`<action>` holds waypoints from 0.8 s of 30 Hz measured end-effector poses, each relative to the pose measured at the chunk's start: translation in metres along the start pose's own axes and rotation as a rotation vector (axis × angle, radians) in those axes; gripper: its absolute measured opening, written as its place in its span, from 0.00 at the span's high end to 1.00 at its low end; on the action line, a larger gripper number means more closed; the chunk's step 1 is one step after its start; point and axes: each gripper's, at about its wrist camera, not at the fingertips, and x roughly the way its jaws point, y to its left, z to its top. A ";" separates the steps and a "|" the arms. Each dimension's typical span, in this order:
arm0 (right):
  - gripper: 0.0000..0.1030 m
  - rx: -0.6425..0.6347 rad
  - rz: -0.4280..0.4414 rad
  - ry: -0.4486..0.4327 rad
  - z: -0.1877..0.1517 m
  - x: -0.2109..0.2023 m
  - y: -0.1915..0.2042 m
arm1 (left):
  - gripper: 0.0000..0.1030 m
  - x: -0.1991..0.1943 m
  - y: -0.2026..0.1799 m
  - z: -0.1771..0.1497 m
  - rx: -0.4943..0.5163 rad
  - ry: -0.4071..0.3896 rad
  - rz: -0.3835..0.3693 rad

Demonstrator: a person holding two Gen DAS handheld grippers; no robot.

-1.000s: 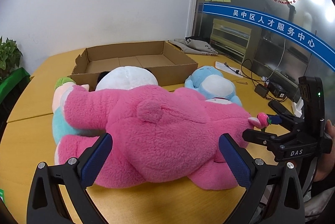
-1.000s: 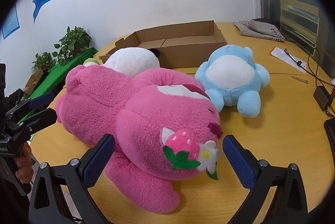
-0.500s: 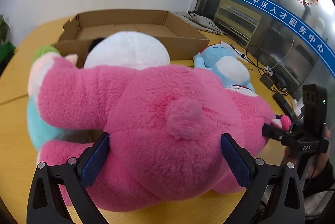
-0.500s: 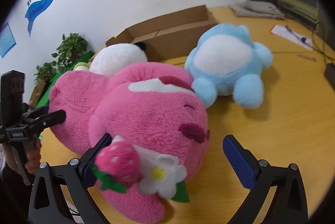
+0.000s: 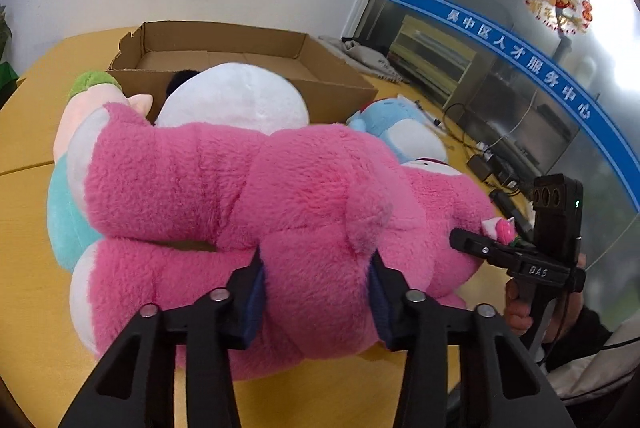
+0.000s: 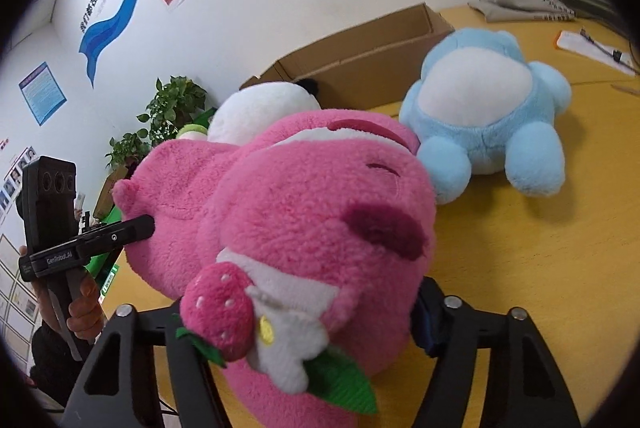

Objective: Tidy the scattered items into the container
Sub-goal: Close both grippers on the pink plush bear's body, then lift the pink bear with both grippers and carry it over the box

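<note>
A big pink plush bear (image 5: 224,187) lies on the yellow table. My left gripper (image 5: 318,296) is shut on its rump, the blue pads pressed into the fur. My right gripper (image 6: 296,316) is shut on the bear's head (image 6: 320,220), behind its strawberry and flower trim (image 6: 220,312). Each gripper shows in the other's view: the right one (image 5: 516,256) and the left one (image 6: 132,228). The open cardboard box (image 5: 224,47) stands behind the toys and also shows in the right wrist view (image 6: 360,55).
A white plush (image 5: 236,95), a blue plush (image 6: 484,107) and a pastel green-topped plush (image 5: 76,123) lie between bear and box. Potted plants (image 6: 160,119) stand left of the table. Cables and a paper pad (image 6: 592,47) lie at the right.
Both grippers have moved in on the bear and closed from wide open onto it, the left on the rump, the right on the head.
</note>
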 end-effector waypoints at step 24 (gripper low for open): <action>0.37 -0.185 -0.009 -0.285 0.312 0.029 0.024 | 0.61 0.040 0.040 0.305 0.069 -0.199 0.044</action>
